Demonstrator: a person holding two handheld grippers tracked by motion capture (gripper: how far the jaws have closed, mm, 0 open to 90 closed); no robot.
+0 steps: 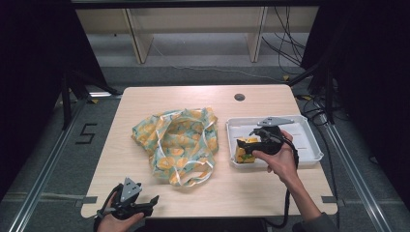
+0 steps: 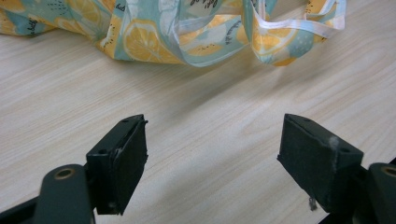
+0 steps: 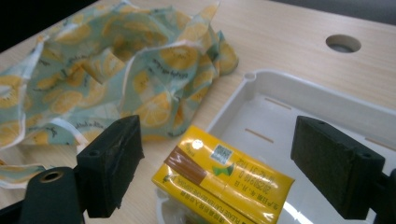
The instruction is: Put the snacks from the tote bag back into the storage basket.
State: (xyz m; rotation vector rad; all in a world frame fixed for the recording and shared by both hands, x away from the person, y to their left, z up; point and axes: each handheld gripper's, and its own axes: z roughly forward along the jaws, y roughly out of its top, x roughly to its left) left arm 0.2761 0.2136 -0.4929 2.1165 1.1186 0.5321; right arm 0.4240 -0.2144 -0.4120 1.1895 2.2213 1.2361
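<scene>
A crumpled cloth bag (image 1: 176, 142) with a lemon print and white handles lies in the middle of the table. To its right stands a white tray (image 1: 309, 140). A yellow carton pack (image 1: 244, 150) sits in the tray's near left corner. My right gripper (image 1: 252, 137) hovers over that pack, open. In the right gripper view the pack (image 3: 224, 179) lies between and below the wide-apart jaws of my right gripper (image 3: 217, 140), untouched, with the bag (image 3: 107, 74) beyond it. My left gripper (image 1: 151, 204) rests at the table's front left edge, open and empty (image 2: 215, 140), facing the bag (image 2: 187, 28).
A round cable hole (image 1: 239, 96) sits in the tabletop behind the tray. Bare wood lies between the left gripper and the bag. Wooden shelf legs and cables stand on the floor beyond the table's far edge.
</scene>
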